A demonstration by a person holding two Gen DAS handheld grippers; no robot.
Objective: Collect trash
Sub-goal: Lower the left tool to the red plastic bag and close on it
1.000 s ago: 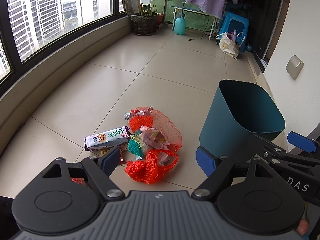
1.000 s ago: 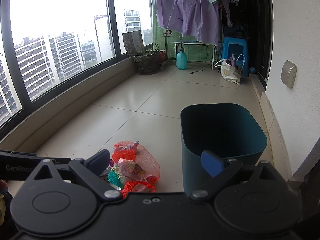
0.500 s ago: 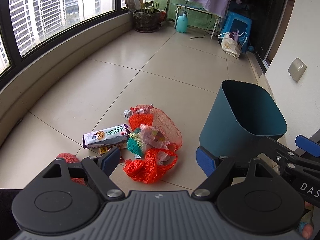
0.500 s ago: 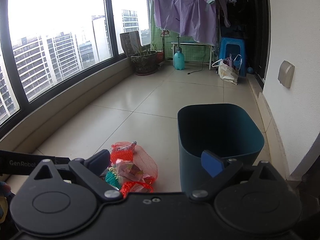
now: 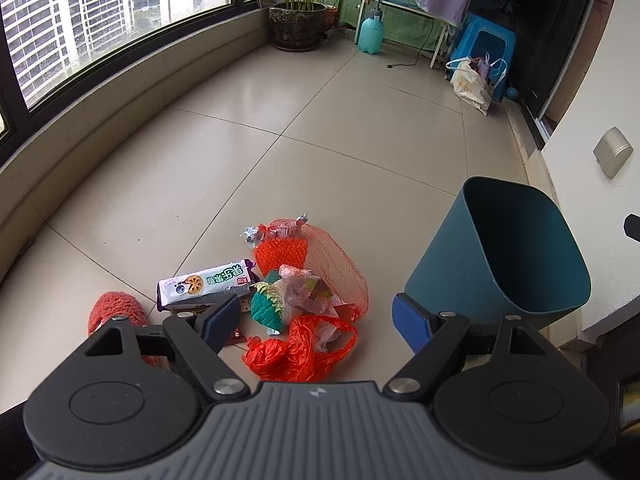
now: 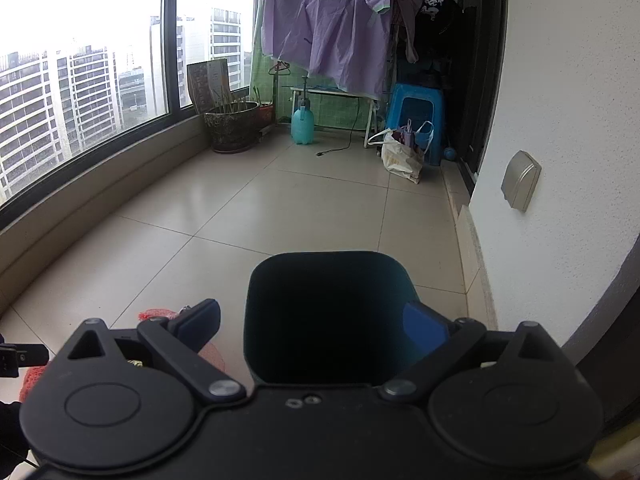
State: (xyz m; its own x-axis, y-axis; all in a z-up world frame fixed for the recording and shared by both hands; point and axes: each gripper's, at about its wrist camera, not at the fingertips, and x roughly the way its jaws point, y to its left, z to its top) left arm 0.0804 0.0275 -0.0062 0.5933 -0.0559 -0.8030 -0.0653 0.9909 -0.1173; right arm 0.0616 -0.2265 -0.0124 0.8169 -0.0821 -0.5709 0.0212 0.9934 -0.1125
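A heap of trash lies on the tiled floor: a white and purple snack packet, an orange net bag holding crumpled wrappers, a teal scrap and a red plastic bag. To its right stands an empty teal bin. My left gripper hangs open above the heap's near side, nothing between its fingers. My right gripper is open too, framing the bin from above. Only an edge of the net bag shows there.
A red fuzzy slipper rests on the floor left of the heap. A low curved sill runs along the left; a white wall stands close on the right. At the far end are a plant pot, spray bottle, blue stool and shopping bag.
Both views have shifted. The left gripper moved left, so the red slipper came into sight. The right gripper rose and swung over the bin, and the trash heap dropped almost out of its view.
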